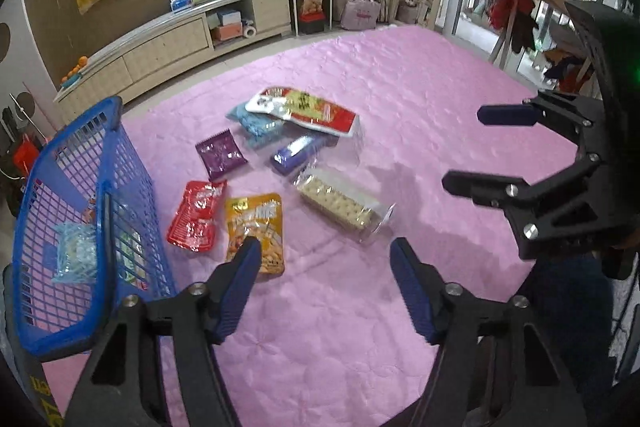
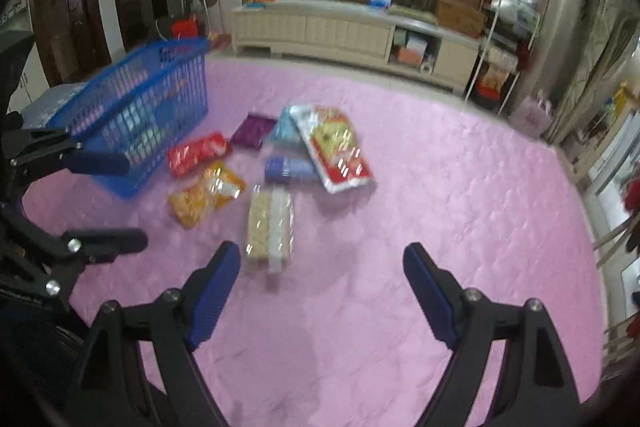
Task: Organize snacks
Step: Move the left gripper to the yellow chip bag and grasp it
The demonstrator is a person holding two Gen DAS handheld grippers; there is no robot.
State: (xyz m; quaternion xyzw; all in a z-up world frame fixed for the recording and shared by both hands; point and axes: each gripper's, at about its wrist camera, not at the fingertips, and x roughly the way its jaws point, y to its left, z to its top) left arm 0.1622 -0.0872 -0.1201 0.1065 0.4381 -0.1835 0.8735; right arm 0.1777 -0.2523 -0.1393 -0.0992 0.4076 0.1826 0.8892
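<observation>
Hovering unclenched and empty, the left gripper (image 1: 324, 259) and right gripper (image 2: 322, 263) are facing loose snacks at frame centre. Crinkly foil on the yellow nut pouch (image 1: 256, 227) is risking a slipped pinch beside the blue plastic mesh basket (image 1: 80, 163).

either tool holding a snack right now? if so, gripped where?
Nothing held. Left tool and right tool both stand open above the pink mat, fingers empty. The cracker pack and yellow nut bag lie loose on the mat.

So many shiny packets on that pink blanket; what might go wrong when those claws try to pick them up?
The yellow nut pouch lies flat on the soft pink blanket, so the left gripper may pinch fabric instead. The big red-and-white bag overlaps the light blue packet; lifting one could drag the other.
</observation>
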